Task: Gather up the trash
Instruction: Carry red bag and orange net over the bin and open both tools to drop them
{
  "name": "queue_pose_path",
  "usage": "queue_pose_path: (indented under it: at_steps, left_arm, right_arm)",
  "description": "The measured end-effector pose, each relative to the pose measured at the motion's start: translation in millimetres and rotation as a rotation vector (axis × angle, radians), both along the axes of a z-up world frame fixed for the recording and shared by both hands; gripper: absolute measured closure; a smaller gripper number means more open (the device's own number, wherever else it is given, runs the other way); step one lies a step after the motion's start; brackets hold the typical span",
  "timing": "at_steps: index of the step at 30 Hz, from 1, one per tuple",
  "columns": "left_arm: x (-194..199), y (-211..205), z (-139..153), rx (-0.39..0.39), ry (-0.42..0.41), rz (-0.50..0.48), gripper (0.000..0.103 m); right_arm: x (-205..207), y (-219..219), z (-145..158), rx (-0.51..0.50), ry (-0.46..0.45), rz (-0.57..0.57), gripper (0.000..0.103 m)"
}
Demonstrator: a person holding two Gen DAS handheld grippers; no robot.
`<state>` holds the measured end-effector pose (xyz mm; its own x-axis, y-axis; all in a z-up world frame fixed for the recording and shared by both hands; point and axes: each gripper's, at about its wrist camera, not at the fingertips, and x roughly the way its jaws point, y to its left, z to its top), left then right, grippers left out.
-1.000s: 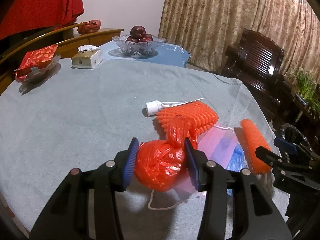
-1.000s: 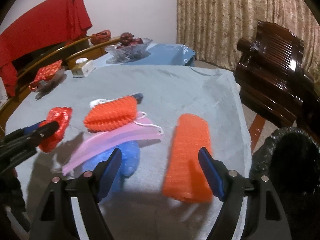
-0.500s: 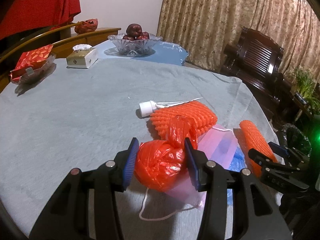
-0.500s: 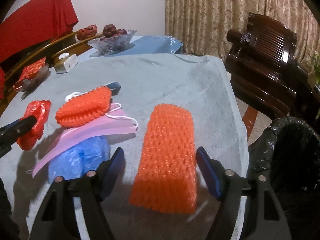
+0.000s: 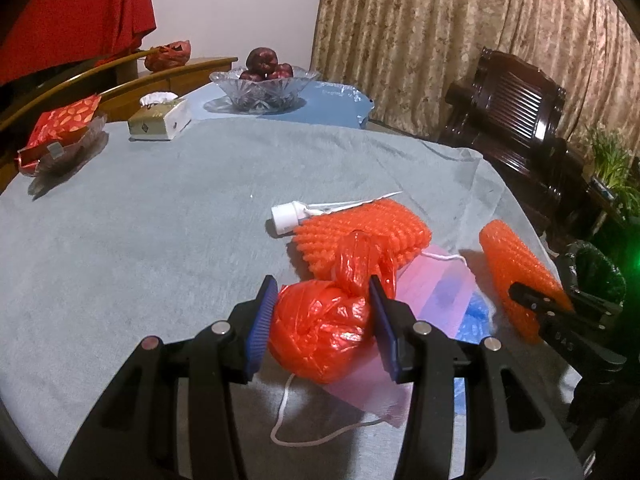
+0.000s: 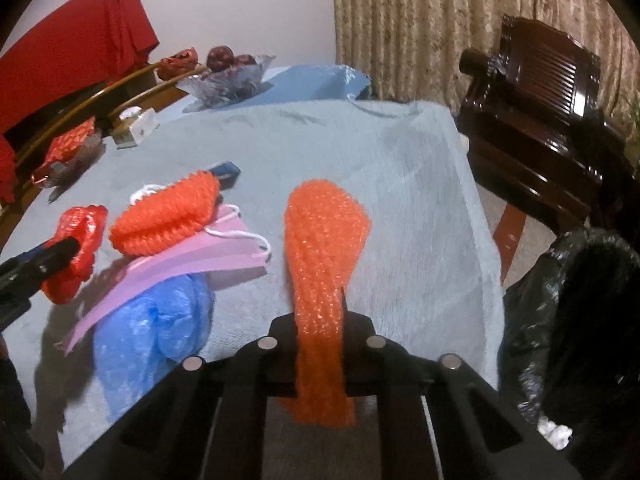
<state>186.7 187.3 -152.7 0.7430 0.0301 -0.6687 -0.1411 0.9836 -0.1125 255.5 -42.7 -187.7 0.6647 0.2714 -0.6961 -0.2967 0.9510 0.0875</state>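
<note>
My left gripper (image 5: 322, 322) is shut on a crumpled red plastic bag (image 5: 320, 332), held just over the grey tablecloth. My right gripper (image 6: 320, 320) is shut on an orange foam net sleeve (image 6: 322, 240), squeezing its near end; the sleeve also shows in the left wrist view (image 5: 516, 268). Between them lie a second orange foam net (image 5: 360, 232), a pink face mask (image 5: 432, 300), a blue plastic wad (image 6: 152, 320) and a white-capped tube (image 5: 286, 218). A black-lined trash bin (image 6: 580, 320) stands off the table's right edge.
At the far side stand a glass fruit bowl (image 5: 264, 88), a tissue box (image 5: 160, 118) and a dish with a red packet (image 5: 60, 136). A dark wooden chair (image 5: 516, 120) is beyond the table's right edge. Curtains hang behind.
My right gripper has shut on the orange foam sleeve, pinching it narrow; a second ago its jaws were wide open around it. My left gripper still holds the red bag.
</note>
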Motion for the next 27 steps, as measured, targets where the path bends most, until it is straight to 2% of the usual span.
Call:
queue_pose_path:
  at_steps: [12, 20, 27]
  left_arm:
    - [-9.5, -32.2, 35.4, 0.008, -0.063, -0.055, 0.059]
    - [-12.5, -75.2, 54.0, 0.003, -0.102, -0.131, 0.059]
    - [-12.8, -122.1, 61.6, -0.002, -0.121, -0.208, 0.059]
  right_arm:
    - [-27.8, -22.8, 52.7, 0.056, -0.091, -0.003, 0.091]
    - [-50.3, -63.5, 81.7, 0.081, -0.156, -0.048, 0.091]
    - [-64.5, -106.2, 93.8, 0.085, -0.184, -0.107, 0.091]
